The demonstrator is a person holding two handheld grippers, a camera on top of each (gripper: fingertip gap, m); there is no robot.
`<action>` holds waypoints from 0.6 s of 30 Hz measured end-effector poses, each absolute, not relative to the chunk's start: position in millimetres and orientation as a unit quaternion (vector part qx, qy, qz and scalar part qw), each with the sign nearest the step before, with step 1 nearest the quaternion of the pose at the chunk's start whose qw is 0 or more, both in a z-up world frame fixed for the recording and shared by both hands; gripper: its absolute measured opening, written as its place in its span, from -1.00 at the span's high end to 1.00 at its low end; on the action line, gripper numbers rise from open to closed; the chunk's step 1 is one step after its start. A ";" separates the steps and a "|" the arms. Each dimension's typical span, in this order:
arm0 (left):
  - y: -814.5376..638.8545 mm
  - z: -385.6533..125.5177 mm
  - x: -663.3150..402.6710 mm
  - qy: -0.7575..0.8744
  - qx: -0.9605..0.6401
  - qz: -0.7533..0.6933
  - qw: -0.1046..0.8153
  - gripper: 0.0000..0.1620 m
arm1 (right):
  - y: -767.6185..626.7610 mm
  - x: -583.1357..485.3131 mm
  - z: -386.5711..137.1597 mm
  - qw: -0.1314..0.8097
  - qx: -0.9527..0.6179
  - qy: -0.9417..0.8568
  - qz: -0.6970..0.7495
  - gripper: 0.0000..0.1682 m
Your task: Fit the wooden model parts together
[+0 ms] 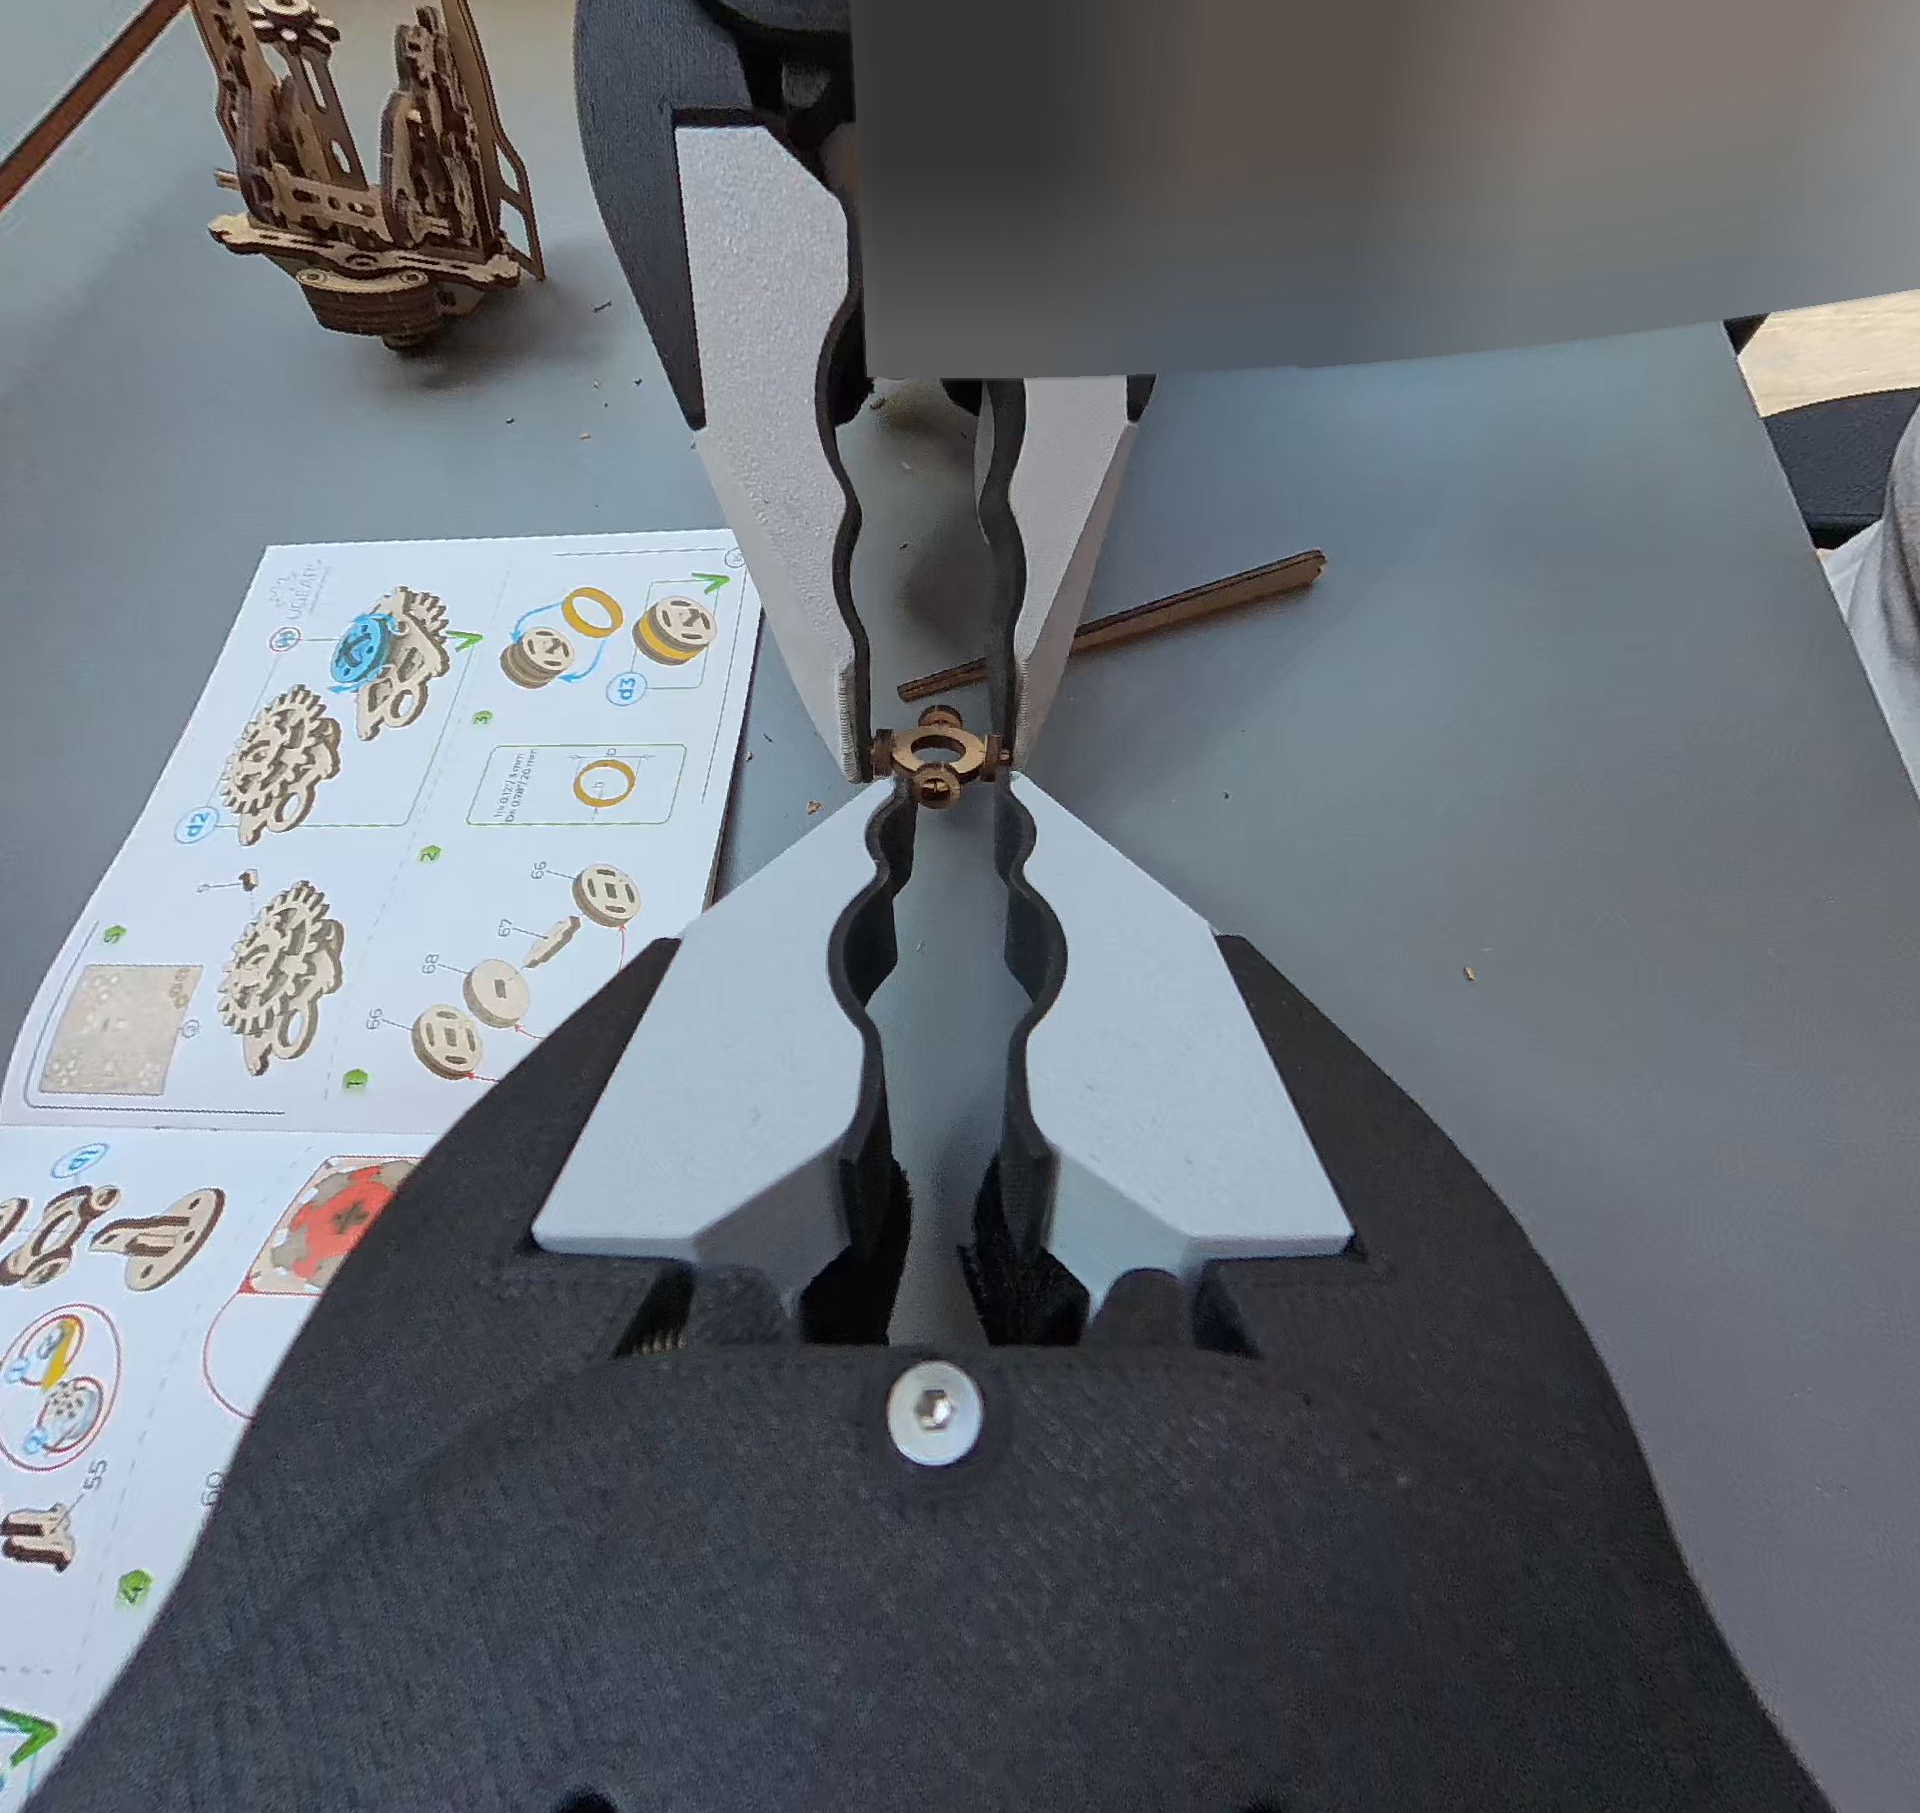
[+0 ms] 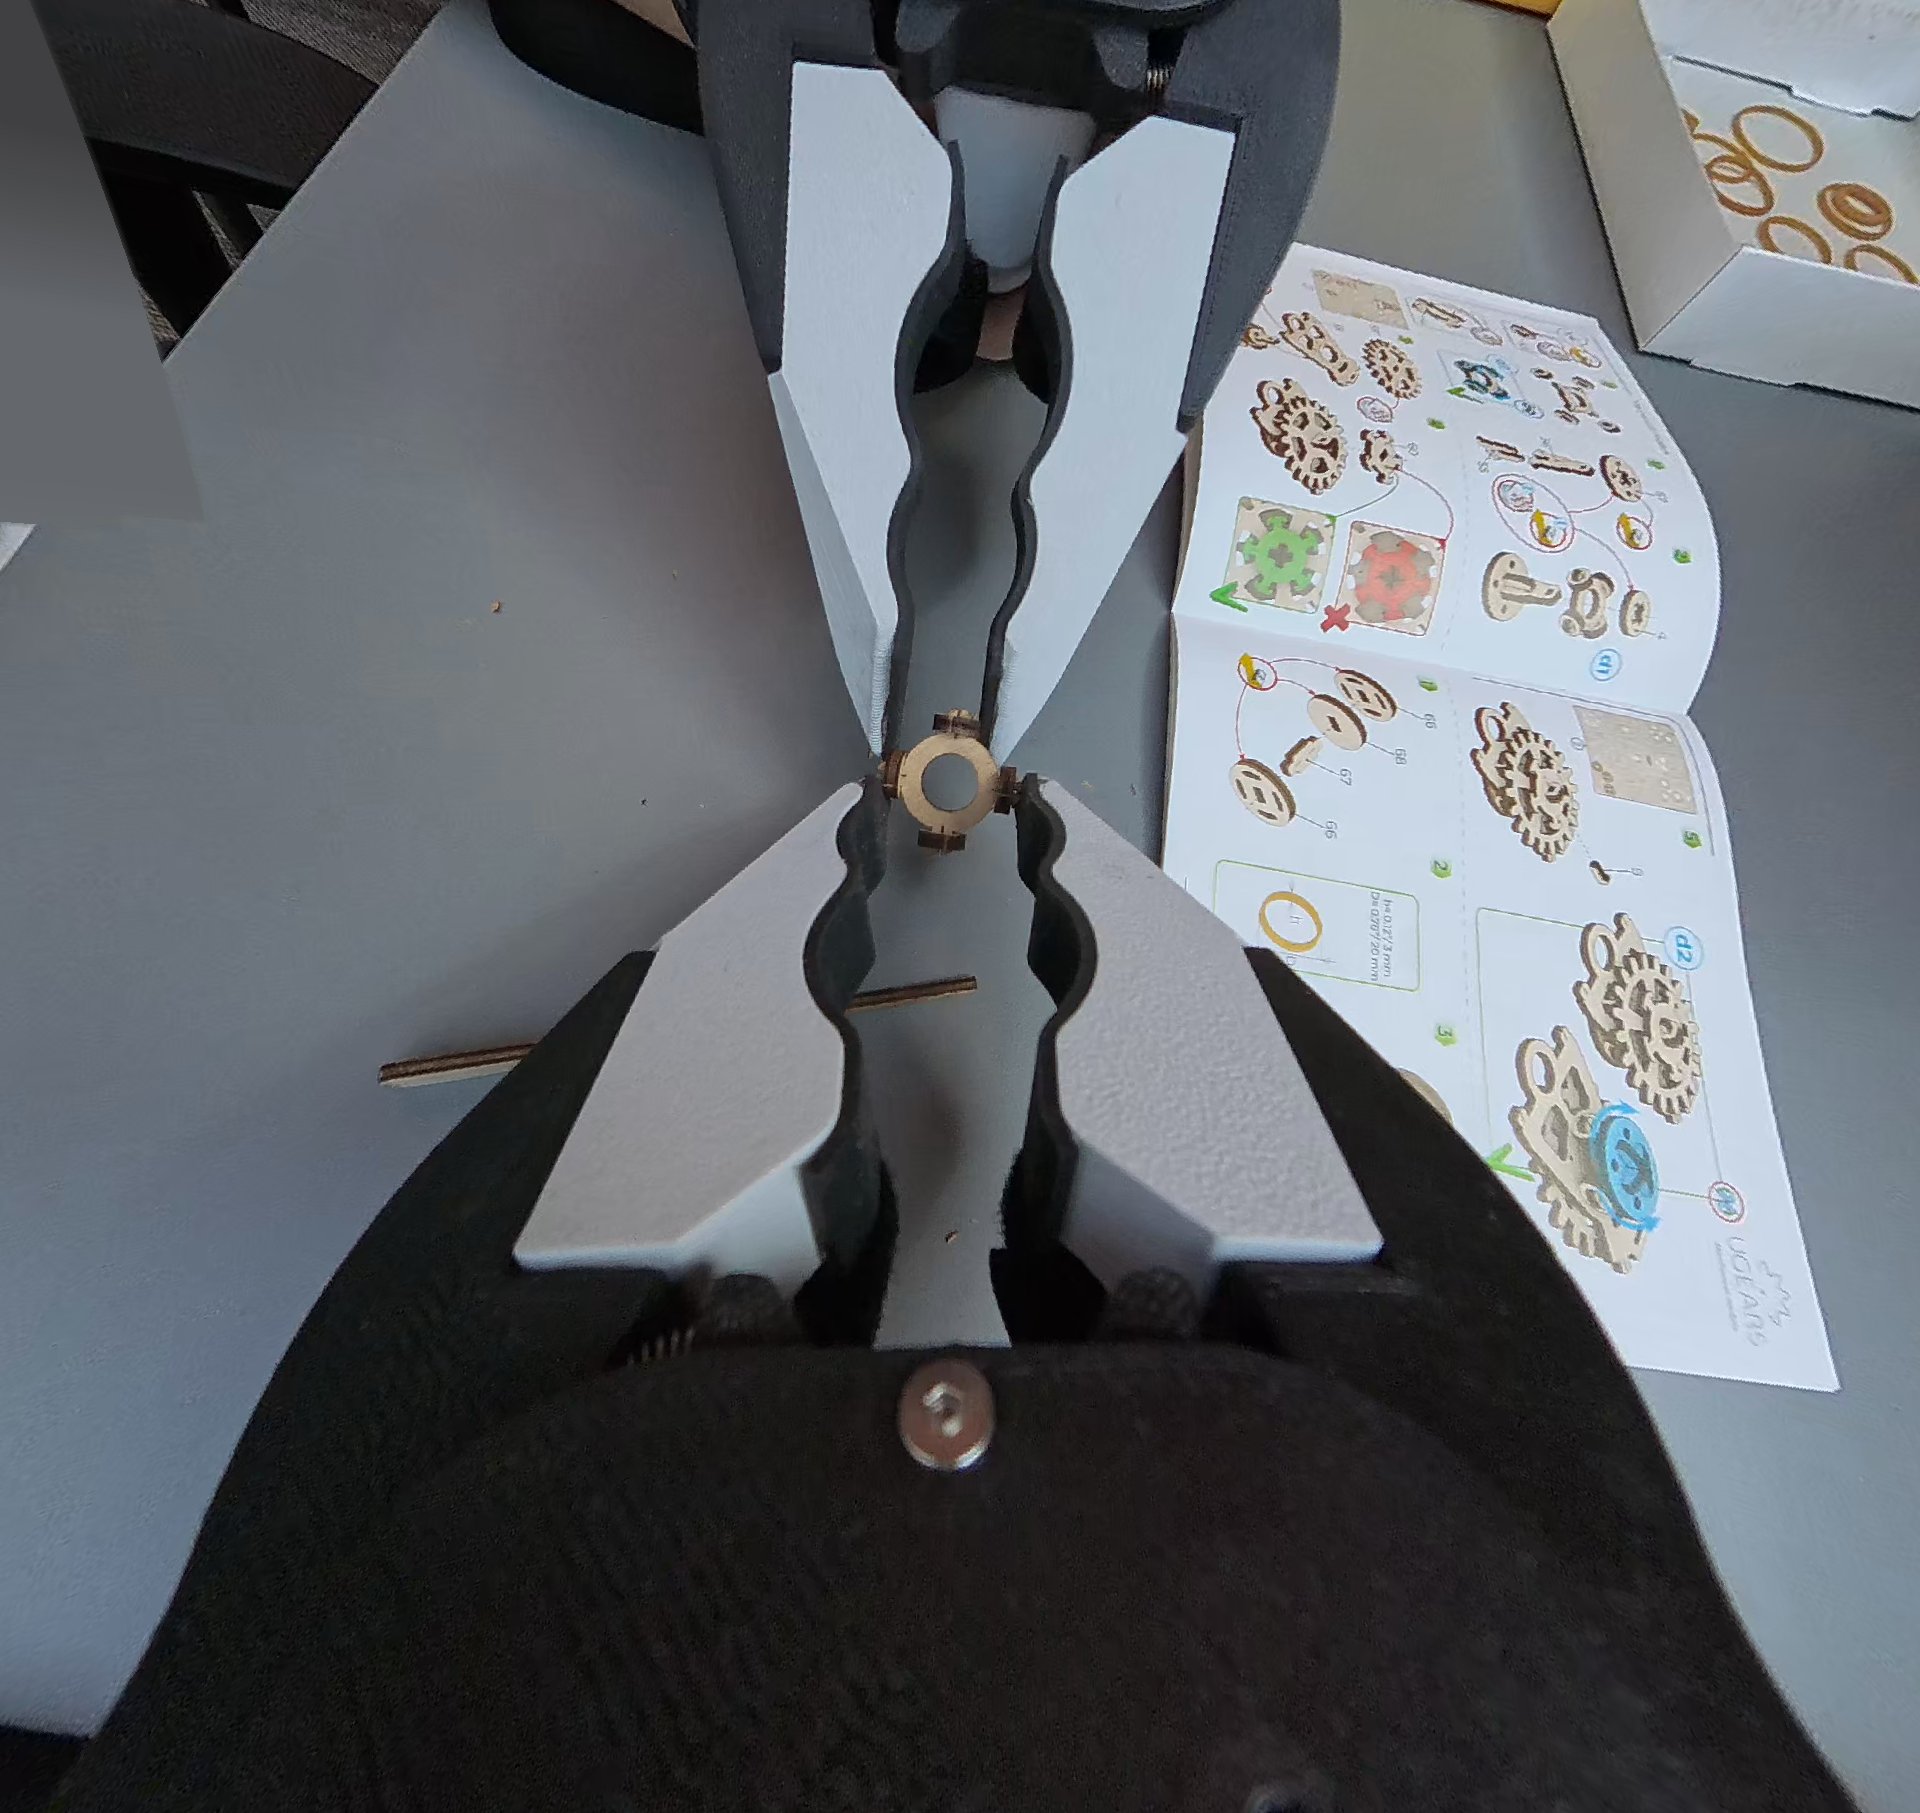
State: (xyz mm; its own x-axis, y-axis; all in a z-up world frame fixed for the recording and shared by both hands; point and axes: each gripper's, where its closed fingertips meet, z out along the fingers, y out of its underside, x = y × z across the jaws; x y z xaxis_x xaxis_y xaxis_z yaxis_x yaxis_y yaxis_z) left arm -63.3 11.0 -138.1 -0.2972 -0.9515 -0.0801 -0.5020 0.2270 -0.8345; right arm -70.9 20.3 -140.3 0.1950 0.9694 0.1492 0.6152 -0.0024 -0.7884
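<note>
A small wooden ring (image 1: 940,751) with short pegs around its rim hangs above the grey table, between two grippers that meet tip to tip. My right gripper (image 2: 948,795) is shut on the ring (image 2: 943,776), its fingertips pressing the two side pegs. In the left wrist view the right gripper (image 1: 932,764) comes in from the top. My left gripper (image 1: 951,799) has its jaws a narrow gap apart, with the ring's nearest peg between the tips. I cannot tell whether it grips. In the right wrist view the left gripper (image 2: 940,733) comes in from the top.
A partly built wooden model (image 1: 364,163) stands at the back left. A thin wooden stick (image 1: 1122,620) lies on the table under the grippers. An open instruction booklet (image 2: 1455,776) lies beside them. A white box (image 2: 1621,132) of wooden rings stands beyond the booklet. The table edge (image 2: 301,174) is close. The tips of both grippers are at nearly the same place. It is some 20 centimetres from my right tips to the partly built wooden model (image 1: 364,163).
</note>
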 end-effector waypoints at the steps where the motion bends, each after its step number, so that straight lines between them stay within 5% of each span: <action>1: 10.6 -139.9 -63.5 0.721 -0.505 -0.361 0.307 0.85 | 19.8 -71.0 -142.1 0.383 -0.670 -0.595 0.226 0.72; 18: 14.3 -123.7 -62.1 0.715 -0.479 -0.360 0.360 0.84 | 23.8 -70.0 -124.1 0.439 -0.638 -0.595 0.214 0.70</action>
